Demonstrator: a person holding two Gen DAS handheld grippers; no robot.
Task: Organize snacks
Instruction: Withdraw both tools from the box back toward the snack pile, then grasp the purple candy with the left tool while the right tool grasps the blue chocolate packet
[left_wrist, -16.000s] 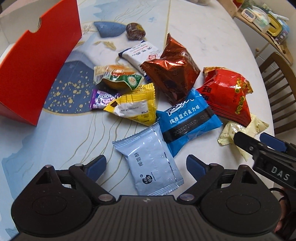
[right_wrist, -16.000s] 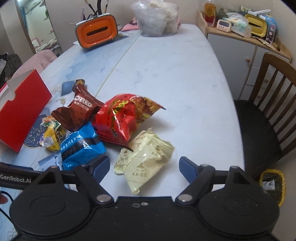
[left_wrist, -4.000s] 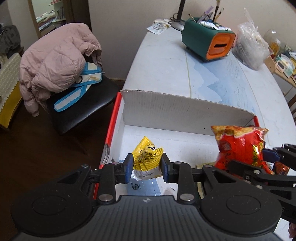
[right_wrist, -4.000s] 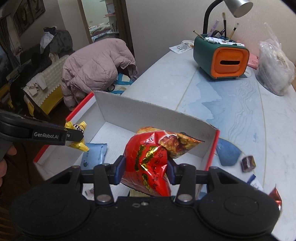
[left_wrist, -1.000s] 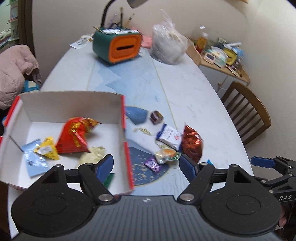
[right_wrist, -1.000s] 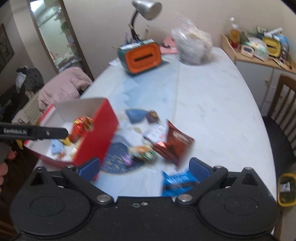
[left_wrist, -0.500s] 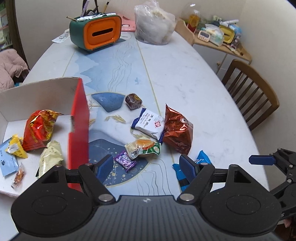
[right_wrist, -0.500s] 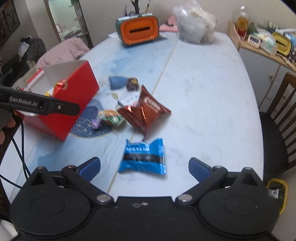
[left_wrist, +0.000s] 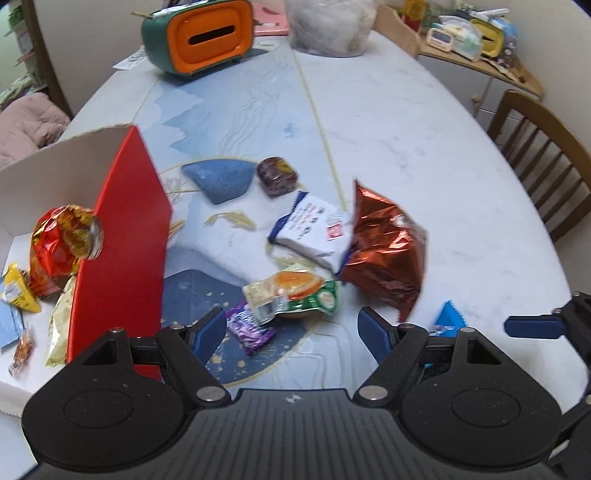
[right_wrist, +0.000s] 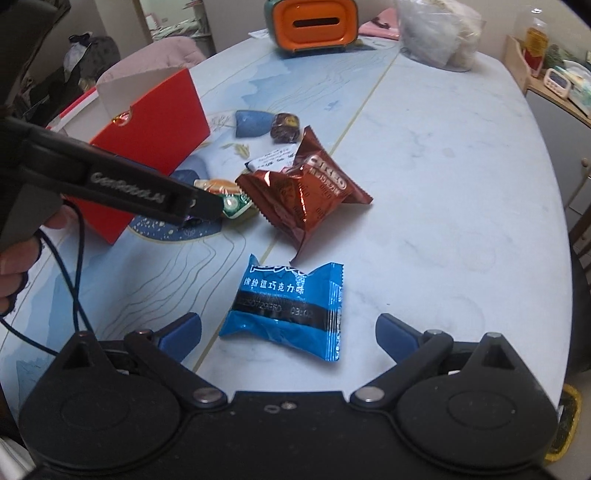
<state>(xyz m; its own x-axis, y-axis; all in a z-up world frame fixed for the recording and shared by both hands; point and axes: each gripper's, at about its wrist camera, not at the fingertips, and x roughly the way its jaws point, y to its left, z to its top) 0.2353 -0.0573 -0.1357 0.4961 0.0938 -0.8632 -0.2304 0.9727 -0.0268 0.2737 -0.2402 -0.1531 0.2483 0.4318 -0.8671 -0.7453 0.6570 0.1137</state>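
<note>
My left gripper is open and empty above a green-and-orange snack packet and a small purple packet. Beyond them lie a white packet, a brown foil Oreo bag and a dark round candy. The red box at the left holds a red bag and other snacks. My right gripper is open, its fingers either side of a blue chocolate packet. The Oreo bag lies just beyond it.
A green-and-orange tissue holder and a clear plastic bag stand at the table's far end. A wooden chair is at the right. The left gripper's arm crosses the right wrist view beside the box.
Both grippers have dropped lower and closer to the loose snacks. The right gripper now straddles the blue packet; the left gripper is over the green and purple packets.
</note>
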